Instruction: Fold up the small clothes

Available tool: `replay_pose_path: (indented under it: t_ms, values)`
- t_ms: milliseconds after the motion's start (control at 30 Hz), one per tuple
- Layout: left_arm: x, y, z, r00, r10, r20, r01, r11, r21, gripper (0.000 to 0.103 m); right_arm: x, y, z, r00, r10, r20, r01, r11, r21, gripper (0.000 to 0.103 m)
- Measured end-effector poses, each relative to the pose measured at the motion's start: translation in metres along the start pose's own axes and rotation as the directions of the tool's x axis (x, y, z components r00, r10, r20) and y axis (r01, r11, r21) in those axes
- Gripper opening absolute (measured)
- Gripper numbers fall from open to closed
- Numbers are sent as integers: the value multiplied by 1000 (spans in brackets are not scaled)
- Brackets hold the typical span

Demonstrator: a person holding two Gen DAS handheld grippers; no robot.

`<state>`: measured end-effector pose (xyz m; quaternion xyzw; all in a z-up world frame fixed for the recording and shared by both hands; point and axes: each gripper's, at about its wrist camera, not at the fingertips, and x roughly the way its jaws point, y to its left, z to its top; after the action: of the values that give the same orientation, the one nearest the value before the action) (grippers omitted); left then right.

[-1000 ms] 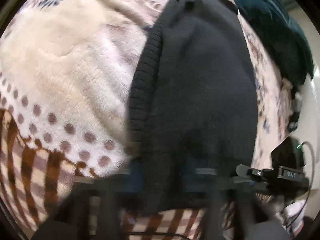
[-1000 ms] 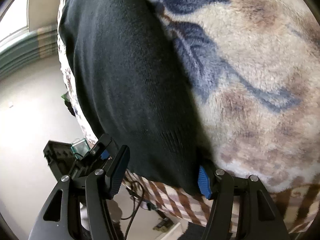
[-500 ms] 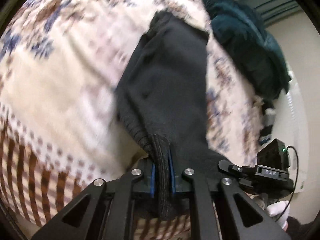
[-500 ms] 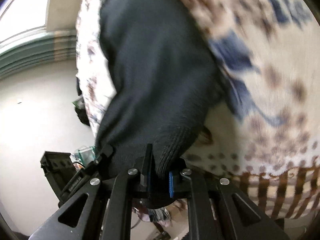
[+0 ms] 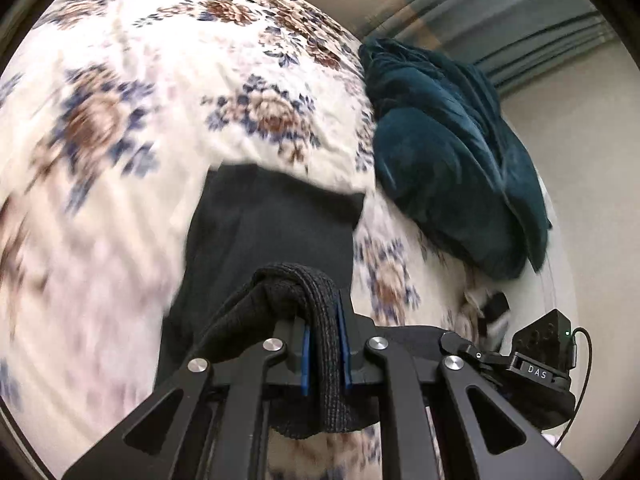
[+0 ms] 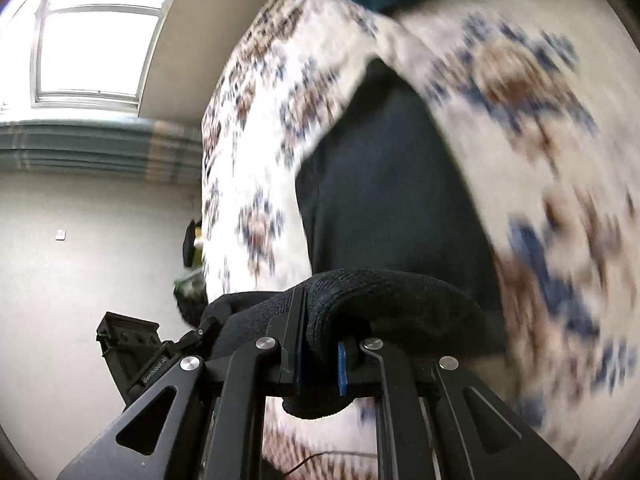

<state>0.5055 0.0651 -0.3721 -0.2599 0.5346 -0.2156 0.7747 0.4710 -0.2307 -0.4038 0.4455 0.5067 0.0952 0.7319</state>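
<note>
Hem of the black knit garment (image 5: 276, 232) is clamped between both claws, left claw (image 5: 323, 354) and right claw (image 6: 318, 354) each shut on a bunched corner low in frame, presumably so it can be doubled over the floral blanket (image 5: 140, 80).

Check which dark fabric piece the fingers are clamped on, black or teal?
The black knit garment: both grippers pinch its edge. The teal fabric lies bunched, untouched, further along the floral blanket.
</note>
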Motion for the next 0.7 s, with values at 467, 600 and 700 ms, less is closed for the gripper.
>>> replay_pose_path:
  t_ms: [467,600,700]
  values:
    - [151,80,98,988,-28,-151,-20,951,-308,25,174,-60,184,986,-74,-151,103,977,189,20]
    - [141,93,106,993,-109,-41,83,912,-401,42,181,-66,200,990,24,-136,6,976,219,37]
    - [148,99,119,998,-54,-28,39,919,-393,43,174,-61,210,995,48,-84,-29,977,212,46]
